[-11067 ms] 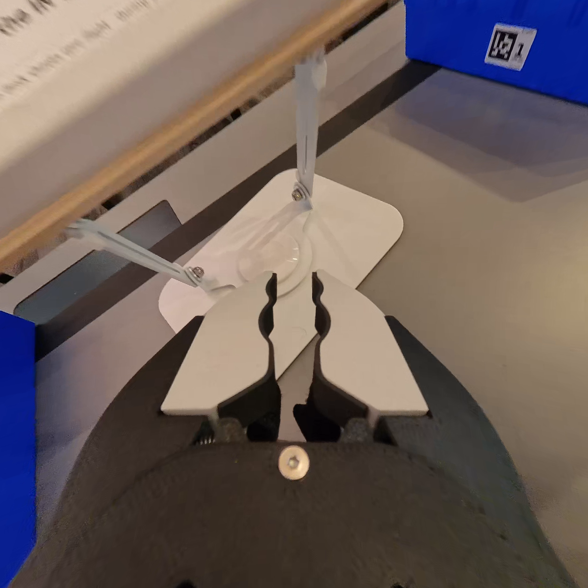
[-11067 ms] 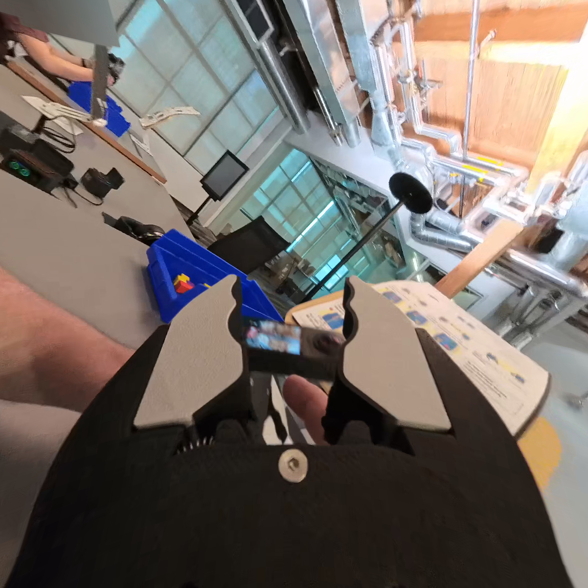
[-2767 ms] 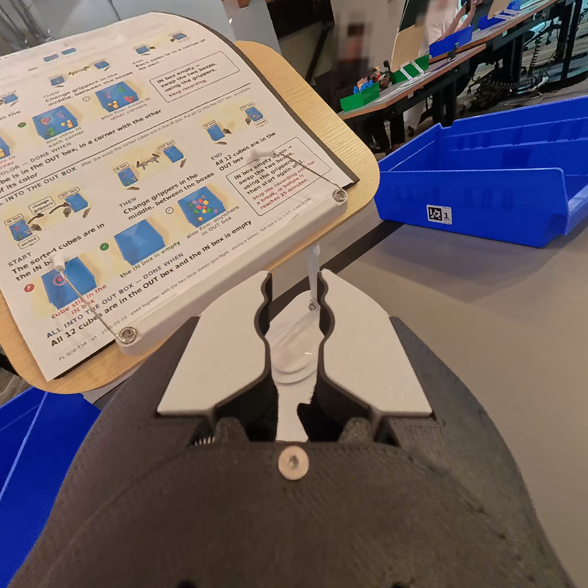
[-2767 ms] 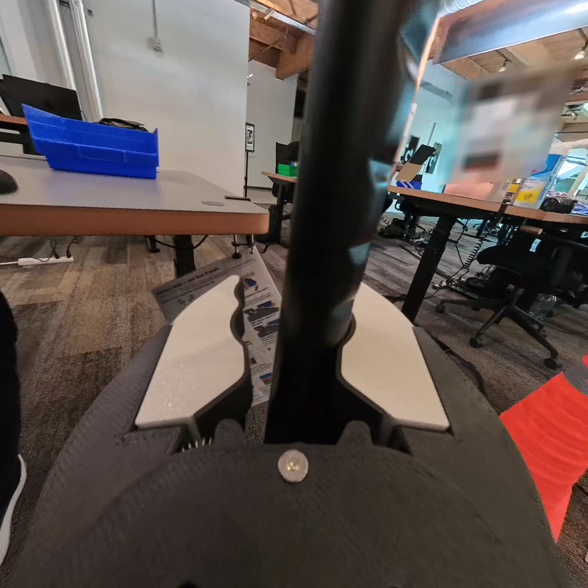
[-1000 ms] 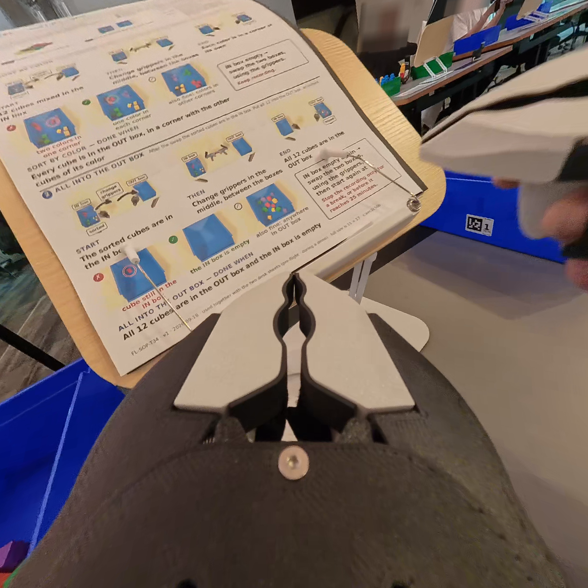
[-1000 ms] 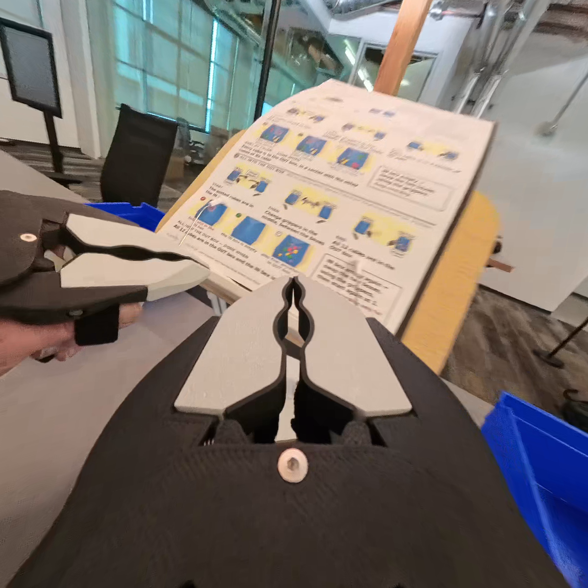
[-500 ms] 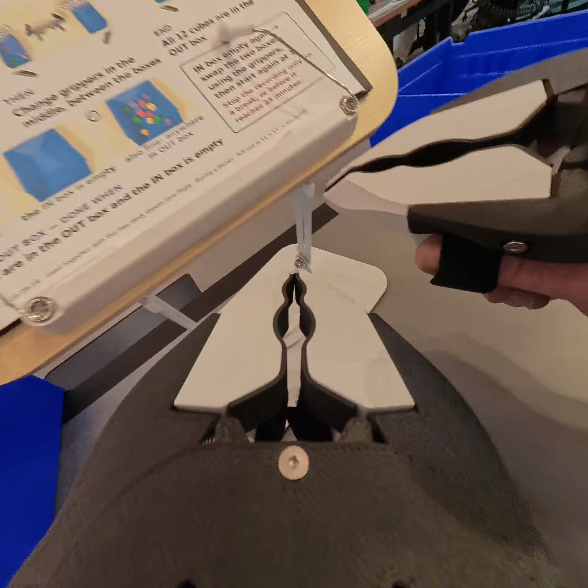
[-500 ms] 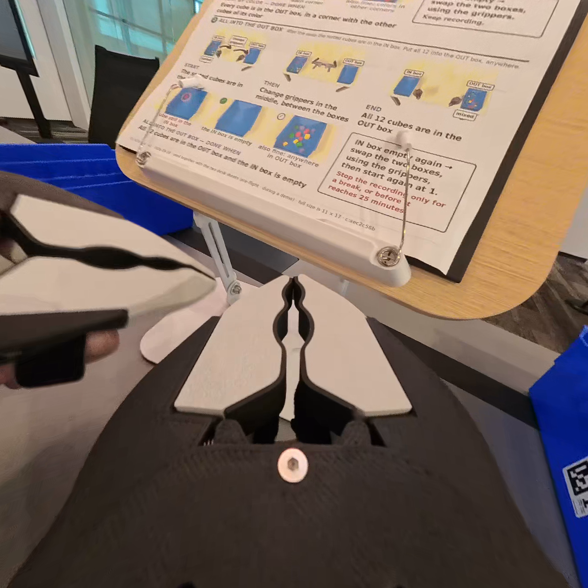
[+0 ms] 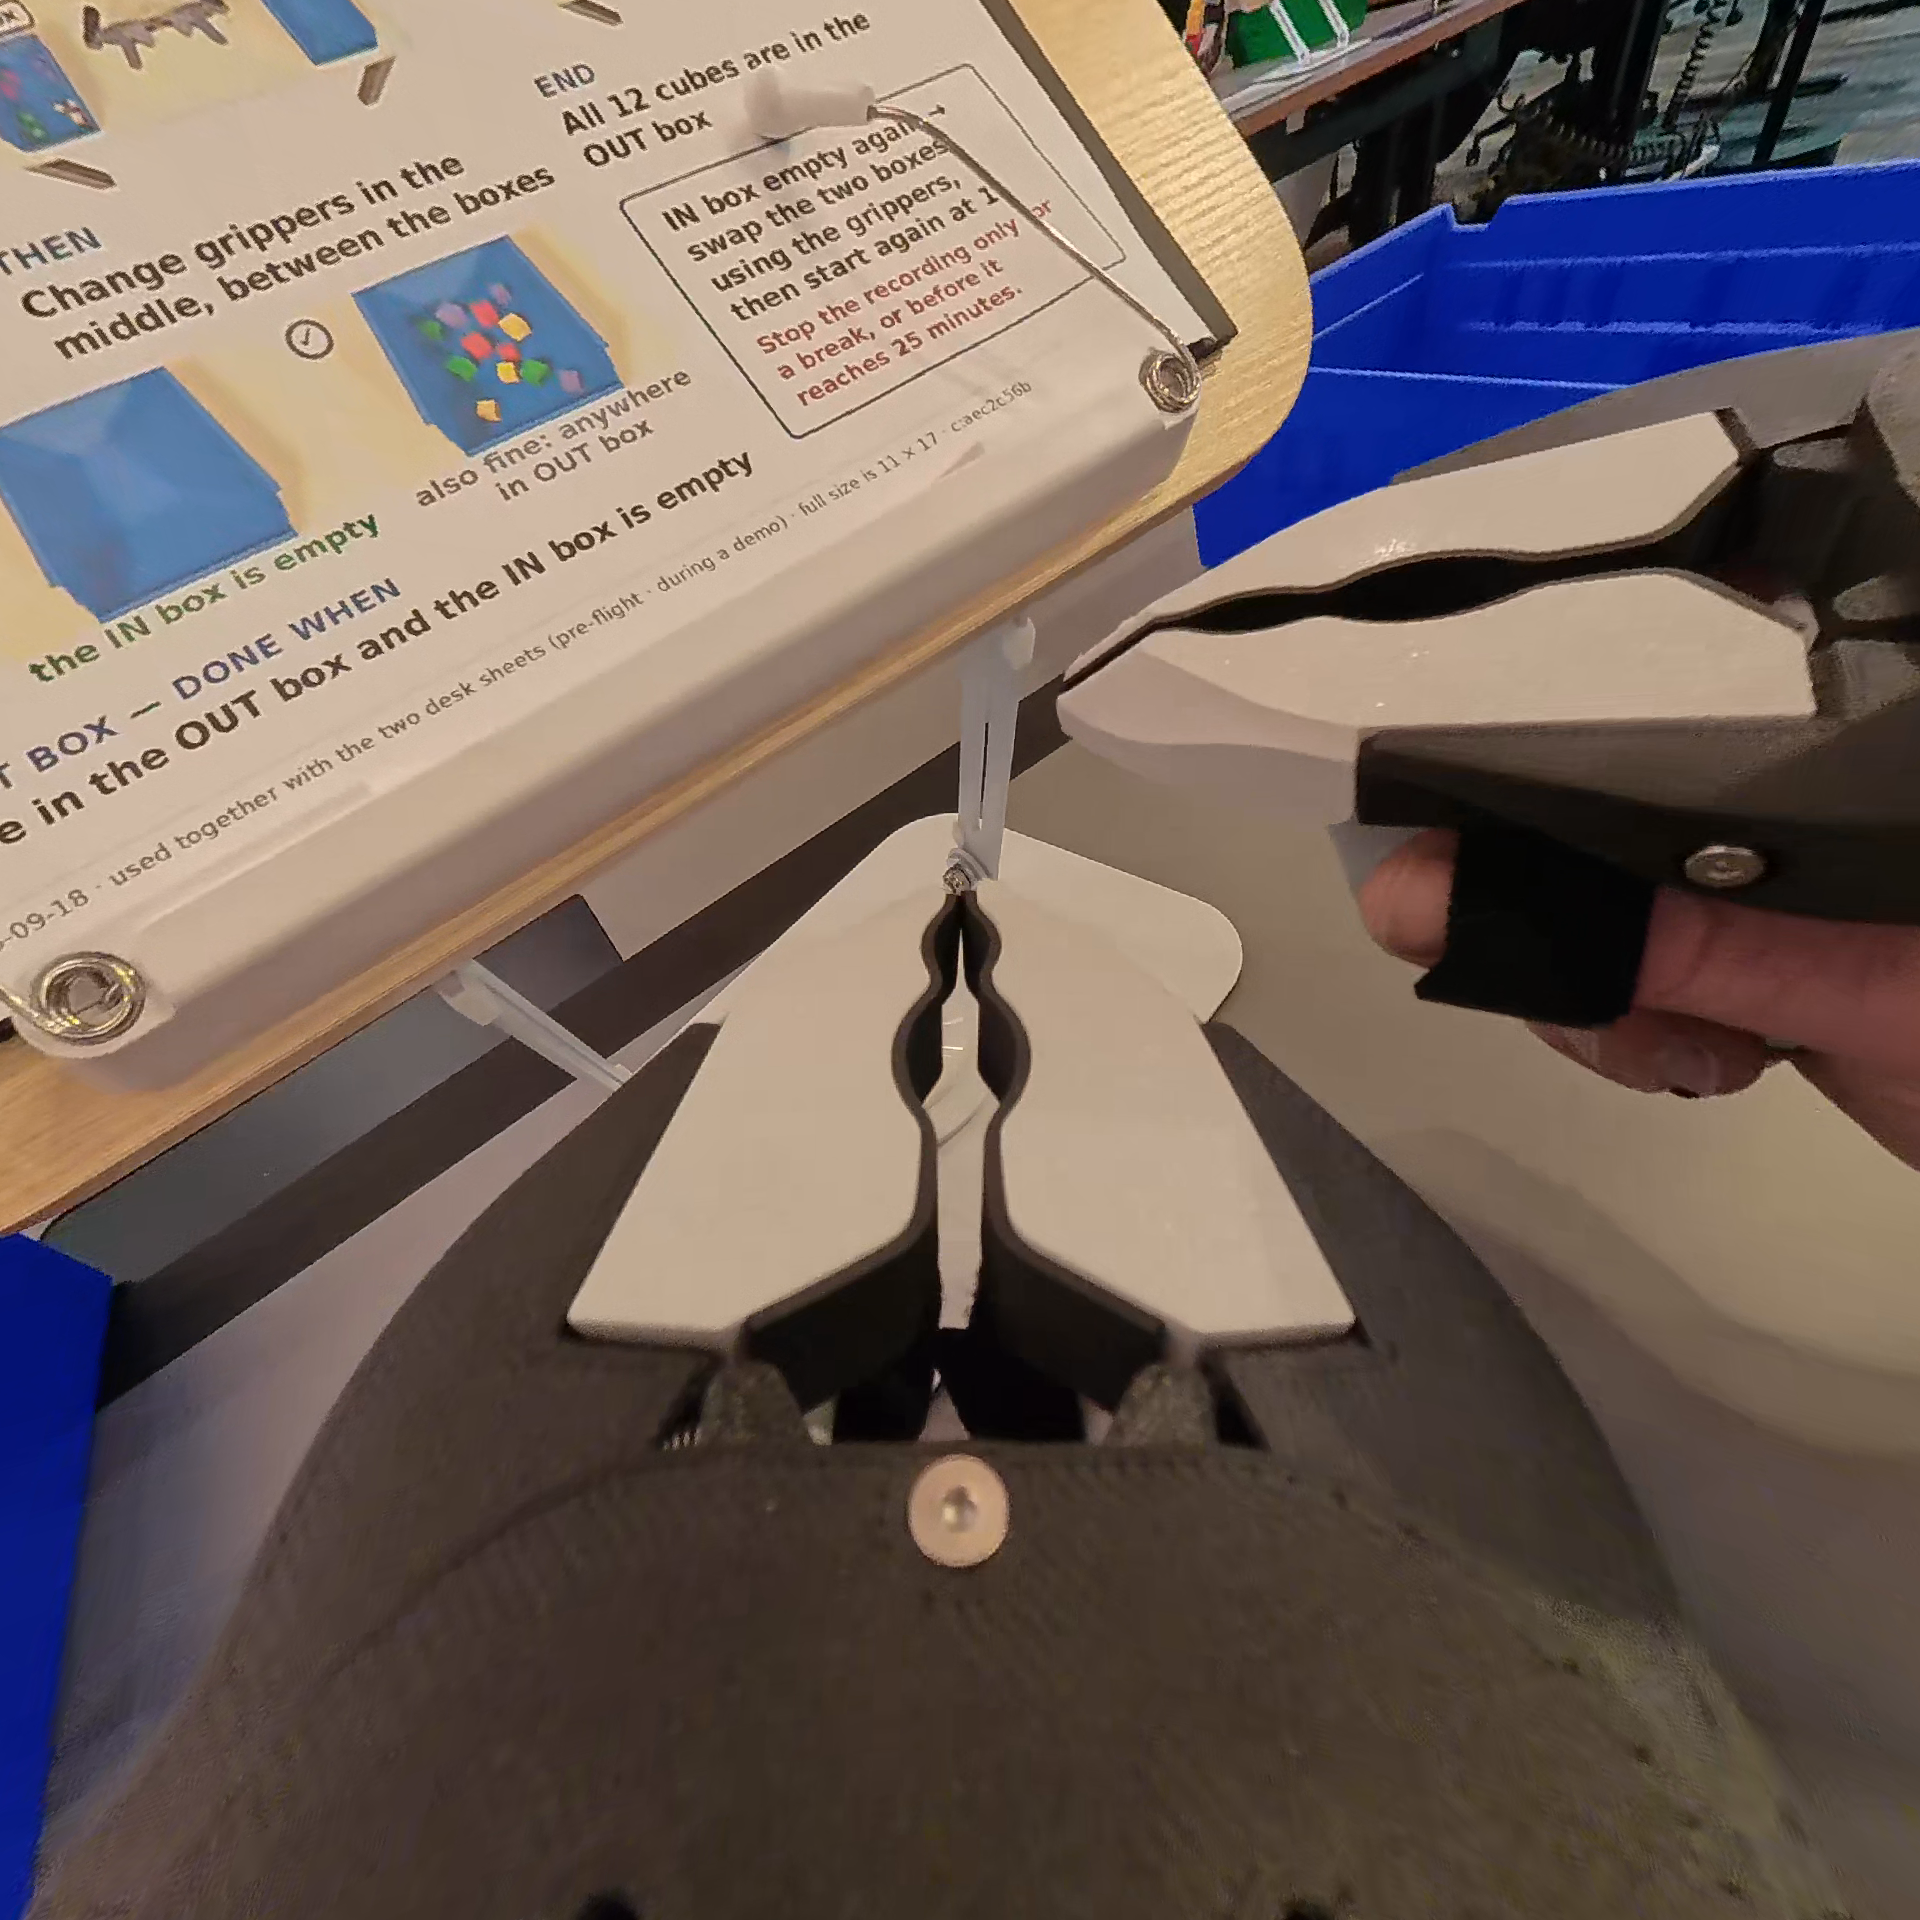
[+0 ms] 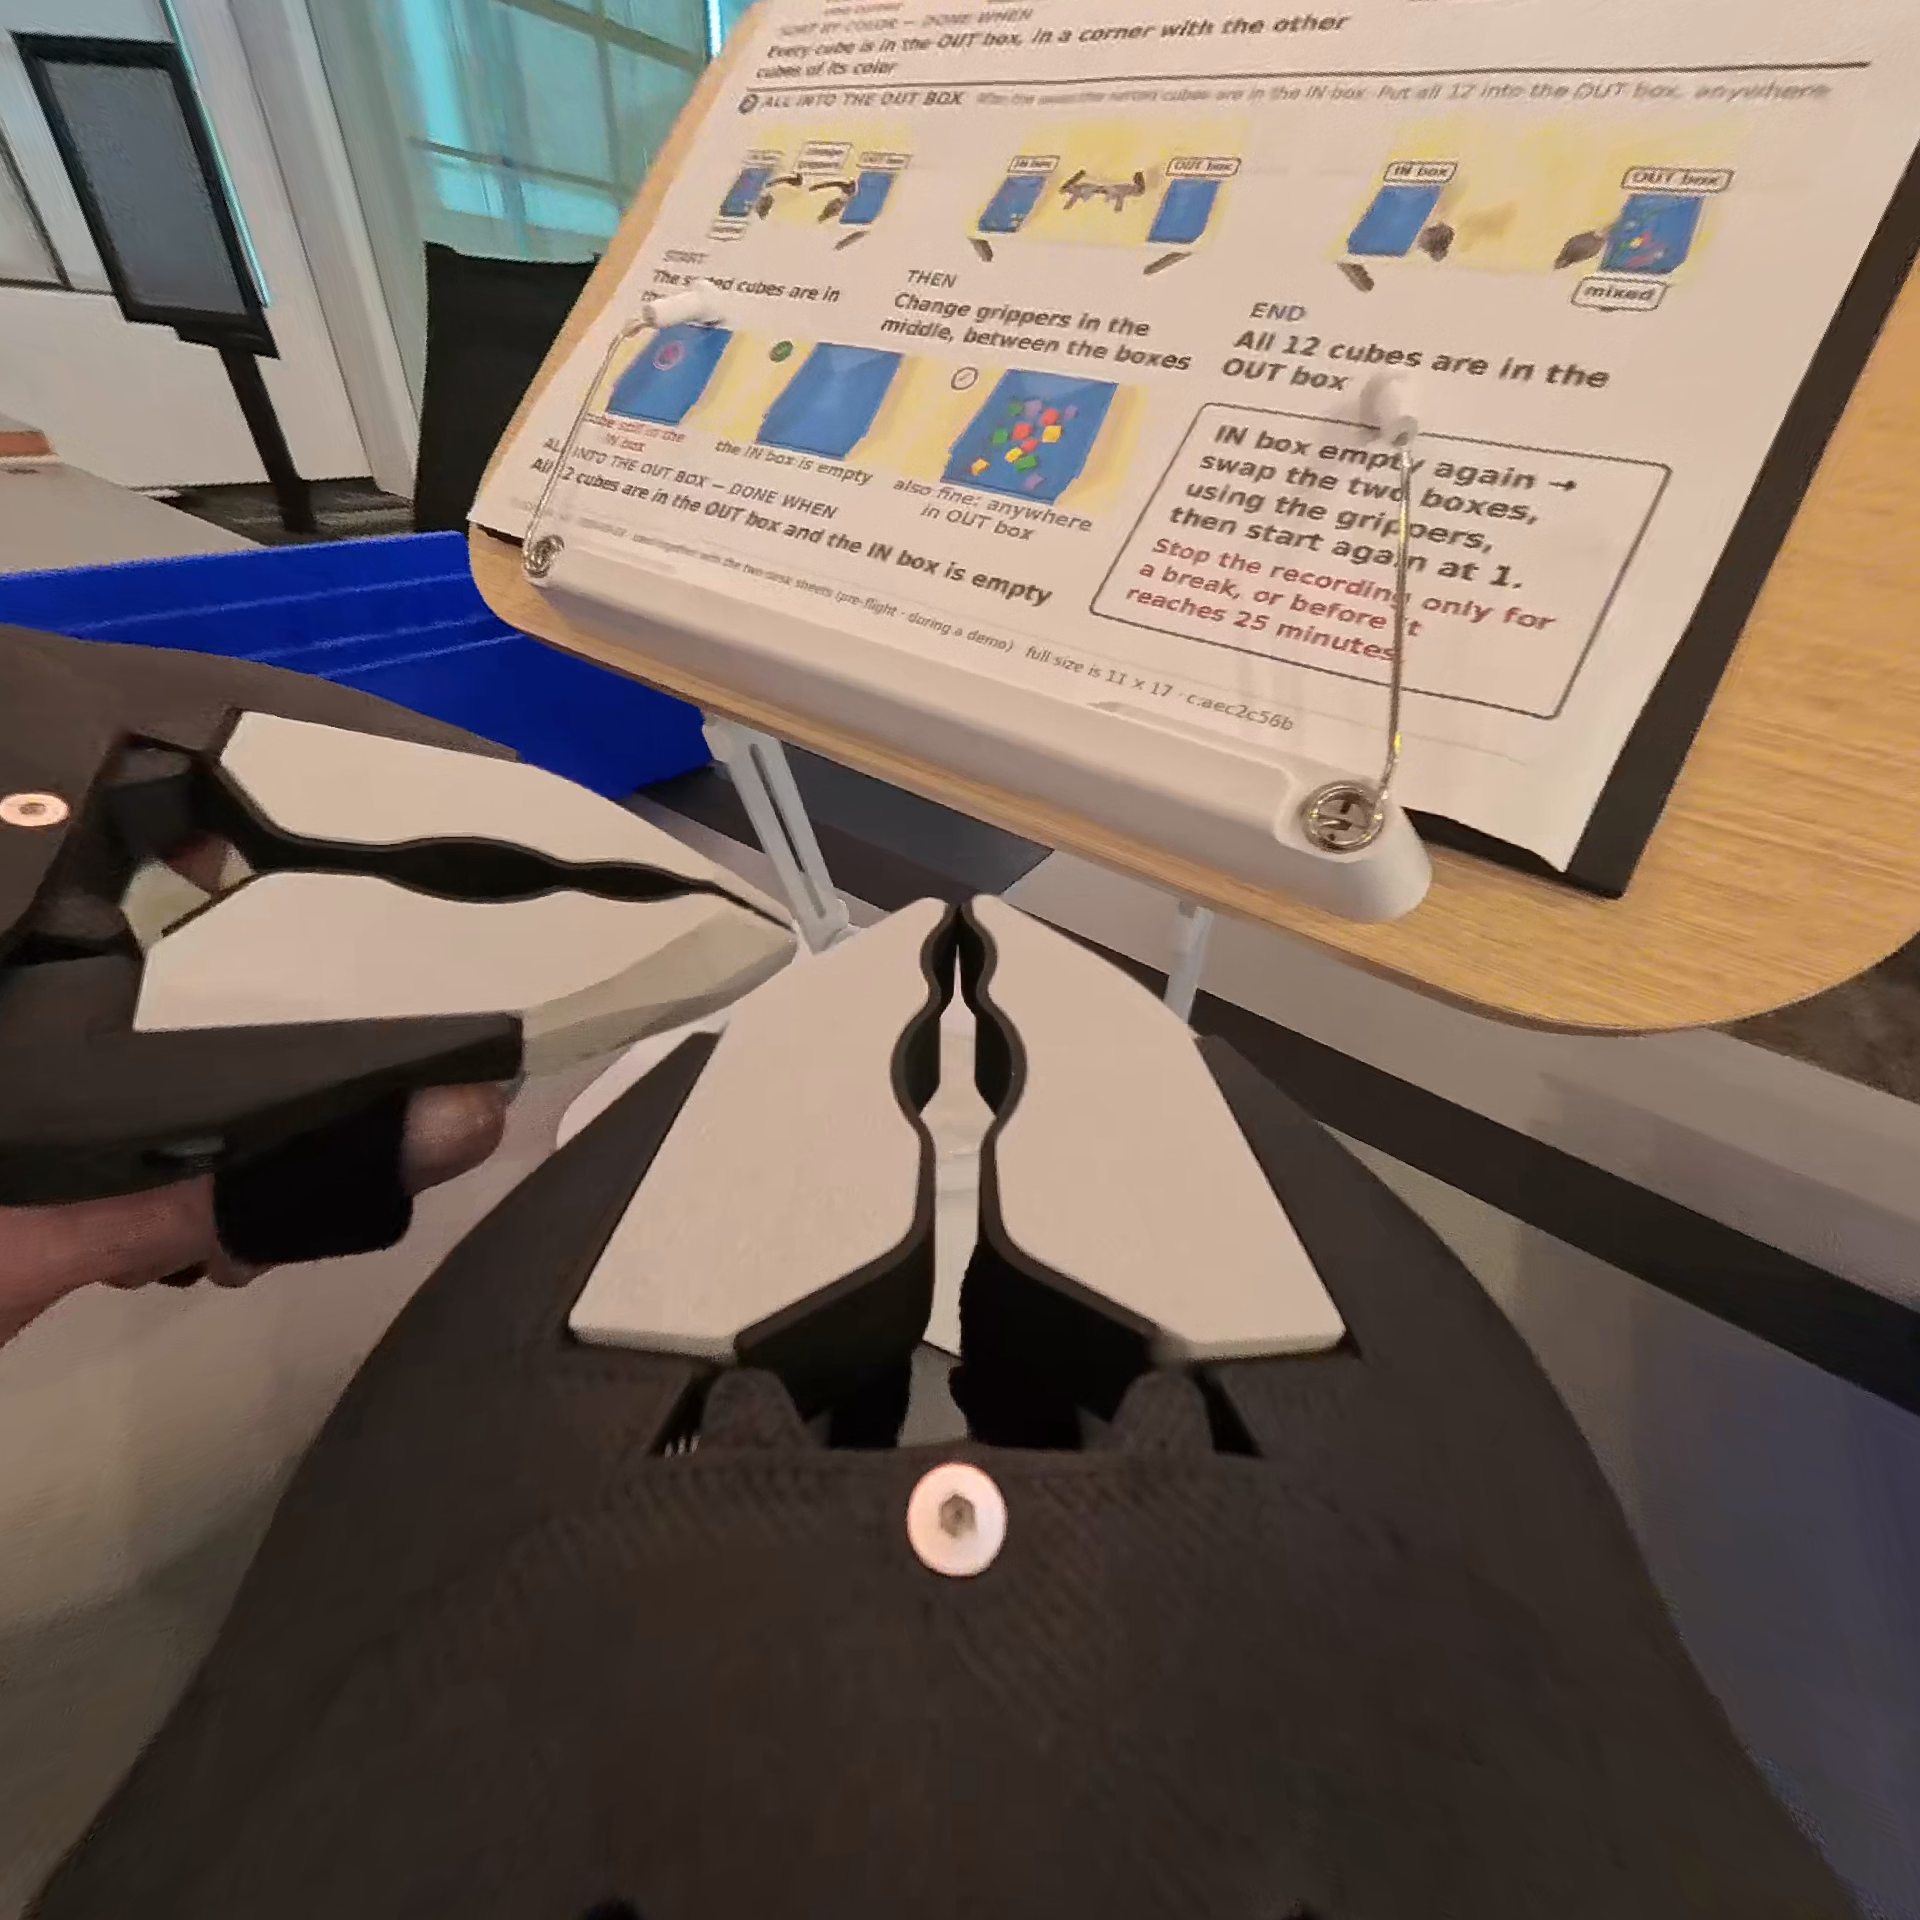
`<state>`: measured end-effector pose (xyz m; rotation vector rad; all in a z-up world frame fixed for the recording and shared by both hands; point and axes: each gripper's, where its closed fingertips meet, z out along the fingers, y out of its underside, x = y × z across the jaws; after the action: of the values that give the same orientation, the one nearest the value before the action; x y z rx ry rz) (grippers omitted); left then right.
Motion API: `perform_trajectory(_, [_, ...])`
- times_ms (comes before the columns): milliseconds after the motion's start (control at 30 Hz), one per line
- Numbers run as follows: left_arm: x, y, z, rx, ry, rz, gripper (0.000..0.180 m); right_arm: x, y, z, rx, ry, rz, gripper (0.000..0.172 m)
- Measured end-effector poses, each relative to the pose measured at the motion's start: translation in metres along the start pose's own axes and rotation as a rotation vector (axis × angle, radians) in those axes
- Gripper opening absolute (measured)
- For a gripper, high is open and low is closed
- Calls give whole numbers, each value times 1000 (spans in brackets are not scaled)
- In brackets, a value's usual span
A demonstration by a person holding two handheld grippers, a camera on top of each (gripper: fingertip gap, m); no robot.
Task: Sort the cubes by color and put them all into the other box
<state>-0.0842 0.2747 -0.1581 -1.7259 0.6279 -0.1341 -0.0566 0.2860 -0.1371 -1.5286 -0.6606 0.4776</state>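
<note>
My left gripper (image 9: 958, 914) is shut with nothing between its pads, low over the white base plate (image 9: 1143, 935) of the instruction stand. My right gripper (image 10: 958, 920) is also shut and empty, pointing at the same stand. Each shows in the other's view: the right gripper (image 9: 1101, 686) at the right of the left wrist view, the left gripper (image 10: 748, 904) at the left of the right wrist view, both held side by side. One blue box (image 9: 1610, 343) stands at the back right of the left wrist view, another blue box (image 10: 343, 634) behind the left gripper. No cubes are visible.
A wooden board with a printed instruction sheet (image 9: 520, 416) on a white stand leans over the grey table (image 9: 1558, 1299); it also shows in the right wrist view (image 10: 1143, 468). A blue box edge (image 9: 42, 1455) is at the far left. A person's fingers (image 9: 1662, 987) hold the right gripper.
Both grippers have come down towards the table and nearer the stand's base, side by side. Both were shut a second ago and remain shut. The right gripper held a dark object earlier and no longer does.
</note>
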Motion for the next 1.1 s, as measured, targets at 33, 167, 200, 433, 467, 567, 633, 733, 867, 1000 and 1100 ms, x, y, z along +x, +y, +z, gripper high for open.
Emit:
perform_trajectory(33, [-1, 0, 0, 2, -2, 0, 0, 1, -1, 0, 4, -3, -2, 0])
perform_trajectory(167, [-4, 2, -1, 7, 6, -12, 0, 13, -1, -2, 4, 24, 8, 0])
perform_trajectory(200, [-4, 2, -1, 9, 6, -15, 0, 14, -2, -2, 11, 20, 3, 0])
perform_trajectory(433, [-4, -1, -1, 24, 13, -17, 0, 11, 0, 0, -4, -16, 2, 0])
perform_trajectory(467, [-3, -1, -1, 27, 14, -20, 0, 6, -1, 0, 0, -35, 6, 0])
perform_trajectory(567, [-4, 3, 1, 16, 15, -28, 0, -12, -2, 1, -6, -74, -20, 0])
perform_trajectory(633, [-6, 4, 1, 15, 12, -32, 0, -23, 0, 2, -22, -69, -66, 1])
perform_trajectory(733, [-10, 3, 0, 17, 0, -27, 0, -41, 0, 3, -13, -115, -85, 0])
perform_trajectory(867, [-22, 5, -4, 17, -25, -49, 0, -55, 0, 2, -11, -139, -100, 0])
perform_trajectory(1000, [-27, 6, -5, 21, -39, -45, 0, -44, -7, -1, 8, -89, -107, 1])
perform_trajectory(1100, [-28, 8, -5, 20, -37, -49, 0, -15, -12, -3, 15, -39, -55, 1])
